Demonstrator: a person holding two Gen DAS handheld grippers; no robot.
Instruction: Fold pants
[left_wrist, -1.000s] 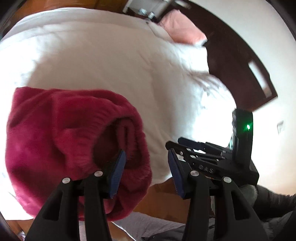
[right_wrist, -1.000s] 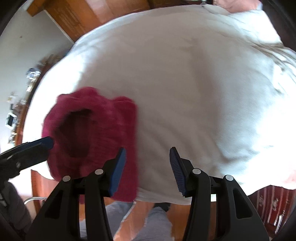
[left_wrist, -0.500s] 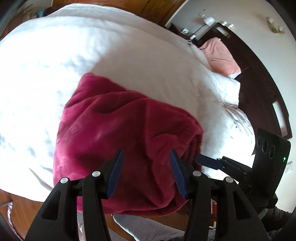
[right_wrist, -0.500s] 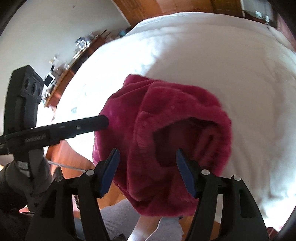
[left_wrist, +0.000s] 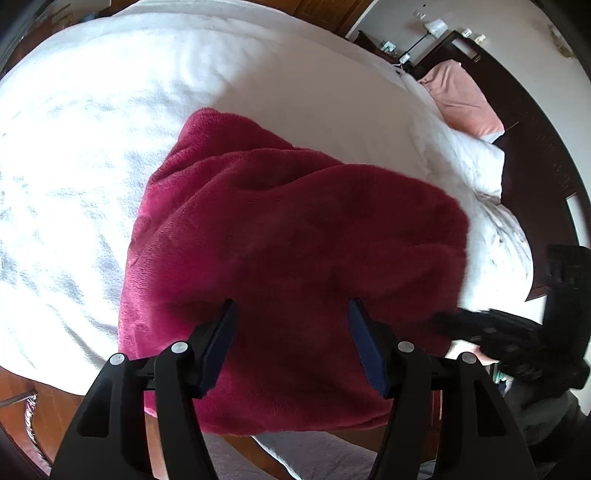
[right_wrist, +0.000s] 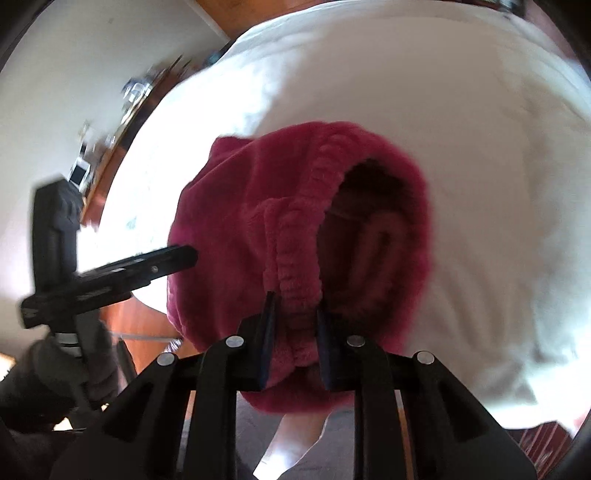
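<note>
Crimson fleece pants (left_wrist: 295, 240) lie bunched at the near edge of a white bed (left_wrist: 92, 147). My left gripper (left_wrist: 291, 310) hovers over the smooth side of the bundle. Its jaws are opening, with cloth under the gap and neither pad pressing on it. In the right wrist view the ribbed waistband (right_wrist: 299, 258) runs down from the dark waist opening into my right gripper (right_wrist: 295, 321). Those jaws are closing and both pads pinch the band. One finger (right_wrist: 173, 256) of the left gripper reaches toward the bundle from the left.
A pink pillow (left_wrist: 461, 99) and a dark wooden headboard (left_wrist: 535, 147) stand at the far right. A cluttered dresser (right_wrist: 110, 147) lines the wall on the left. Wooden floor (right_wrist: 147, 332) and the person's grey-trousered legs (left_wrist: 314, 454) lie below the bed edge.
The left gripper swung over the top of the pants and its jaws widened. The right gripper came in to the waist opening and closed from wide apart onto the waistband.
</note>
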